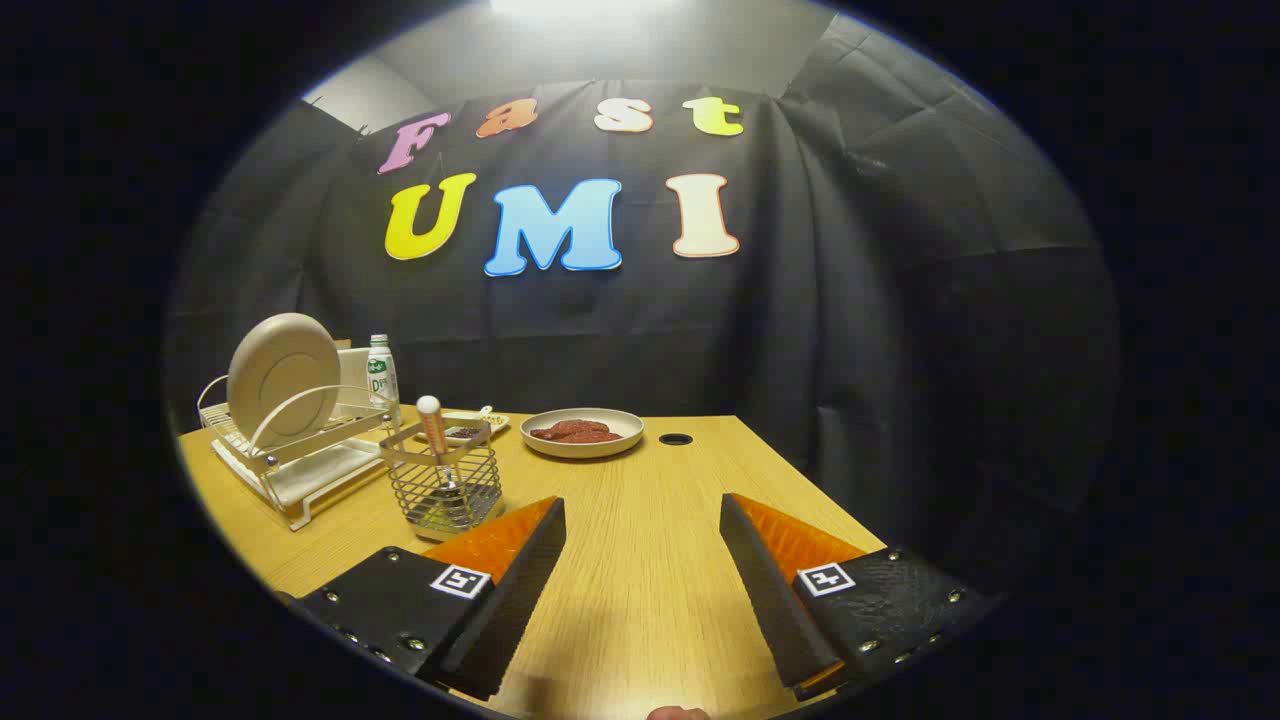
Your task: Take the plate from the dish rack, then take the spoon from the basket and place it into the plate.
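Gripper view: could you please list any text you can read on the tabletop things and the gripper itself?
Bottle label: print too small and blurred to read.
Square markers on the open gripper, fingers empty above the table: coded patterns, no words.
Plate, dish rack, basket, spoon: no text visible.

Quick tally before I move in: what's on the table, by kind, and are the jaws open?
Plates: 2, one upright in the rack, one with red food
Rack: 1
Basket: 1
Spoon: 1, in the basket
Bottle: 1
Total: 6
Gripper: jaws open, holding nothing.
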